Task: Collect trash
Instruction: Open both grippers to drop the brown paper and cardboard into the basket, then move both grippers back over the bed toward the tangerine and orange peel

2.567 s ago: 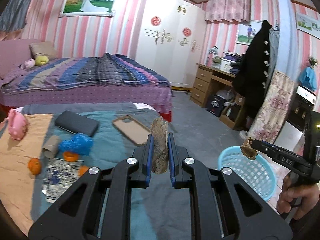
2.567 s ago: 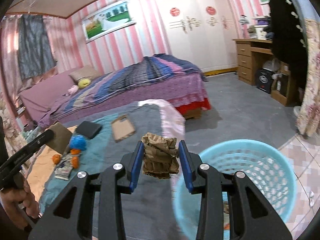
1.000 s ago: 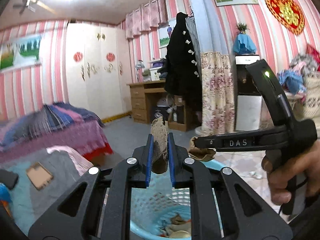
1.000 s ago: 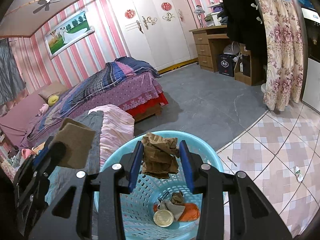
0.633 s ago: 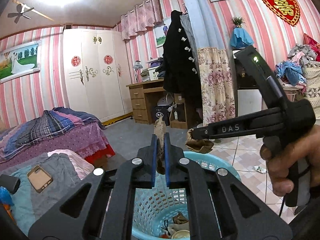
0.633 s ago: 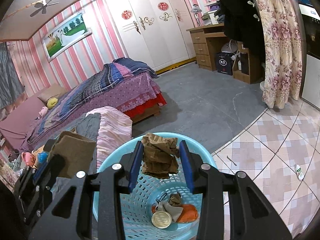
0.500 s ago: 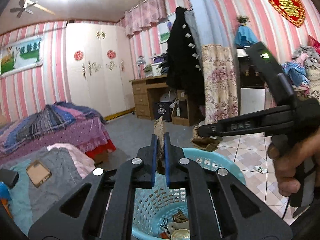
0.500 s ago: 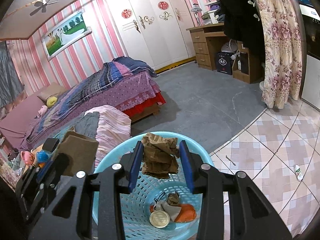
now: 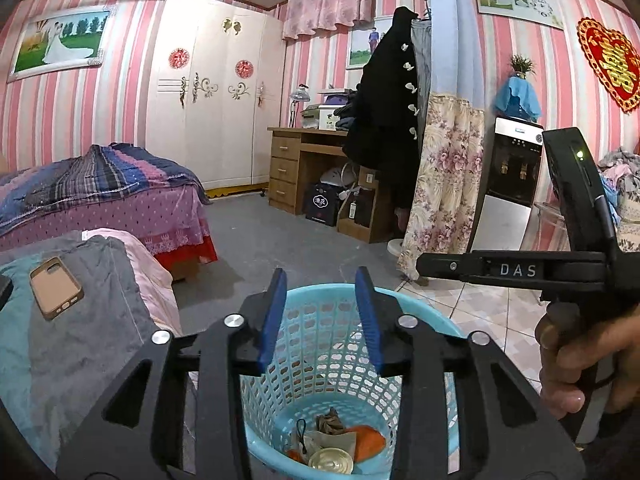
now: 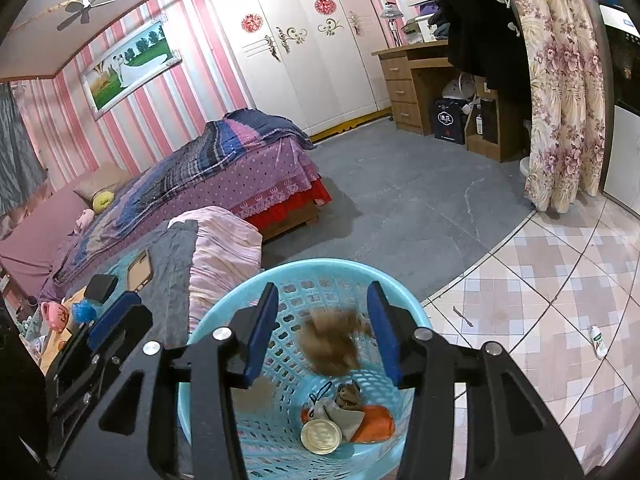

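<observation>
A light-blue plastic basket stands on the floor under both grippers. It holds a round tin lid, an orange scrap and crumpled paper. My left gripper is above it, jaws opening with nothing between them. My right gripper is also opening. A crumpled brown paper wad, blurred, is falling between its pads and touches neither. A second brown blur shows lower in the basket. A hand holds the right gripper at the right of the left wrist view.
A low bed with grey and teal blankets borders the basket on the left and carries a tan phone case. Beyond lie grey floor, a wooden desk and a floral curtain. A small bottle lies on the tiles.
Both grippers have opened over the basket. The flat brown piece is gone from the left jaws, and the crumpled brown paper has slipped out of the right jaws and is dropping.
</observation>
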Action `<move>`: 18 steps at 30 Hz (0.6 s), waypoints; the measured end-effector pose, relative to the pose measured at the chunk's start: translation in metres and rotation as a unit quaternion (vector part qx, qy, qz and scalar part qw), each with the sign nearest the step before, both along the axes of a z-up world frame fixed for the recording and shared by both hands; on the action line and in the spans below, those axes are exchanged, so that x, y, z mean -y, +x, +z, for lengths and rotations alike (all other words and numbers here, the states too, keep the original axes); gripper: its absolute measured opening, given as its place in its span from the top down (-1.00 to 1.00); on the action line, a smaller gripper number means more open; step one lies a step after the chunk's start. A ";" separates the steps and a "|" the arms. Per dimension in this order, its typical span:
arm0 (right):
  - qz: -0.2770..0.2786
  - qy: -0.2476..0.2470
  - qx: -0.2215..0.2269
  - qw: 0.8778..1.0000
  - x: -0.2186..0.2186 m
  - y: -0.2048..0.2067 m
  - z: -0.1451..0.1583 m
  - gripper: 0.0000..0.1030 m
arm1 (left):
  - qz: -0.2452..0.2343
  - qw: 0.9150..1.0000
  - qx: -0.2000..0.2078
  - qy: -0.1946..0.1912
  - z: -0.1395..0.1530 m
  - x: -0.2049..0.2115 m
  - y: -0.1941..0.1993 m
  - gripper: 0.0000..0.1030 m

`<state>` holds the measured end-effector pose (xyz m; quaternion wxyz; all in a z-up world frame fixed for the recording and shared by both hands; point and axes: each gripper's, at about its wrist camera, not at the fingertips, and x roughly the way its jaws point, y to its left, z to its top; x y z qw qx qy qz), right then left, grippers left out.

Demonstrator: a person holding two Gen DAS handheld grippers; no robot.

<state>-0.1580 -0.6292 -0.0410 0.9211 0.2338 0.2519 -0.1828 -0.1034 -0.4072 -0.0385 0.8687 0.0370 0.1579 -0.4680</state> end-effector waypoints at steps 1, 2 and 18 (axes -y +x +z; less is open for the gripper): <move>0.001 -0.001 -0.001 1.000 0.001 -0.001 0.000 0.06 | 0.002 1.000 -0.003 -0.001 0.000 -0.002 0.001 0.22; 0.001 -0.002 -0.002 1.000 0.000 0.001 0.000 0.03 | 0.004 1.000 -0.005 -0.003 0.000 -0.004 0.002 0.19; 0.081 -0.017 -0.002 0.997 -0.083 0.059 0.015 -0.15 | 0.144 0.985 -0.097 0.004 0.020 -0.148 0.074 -0.63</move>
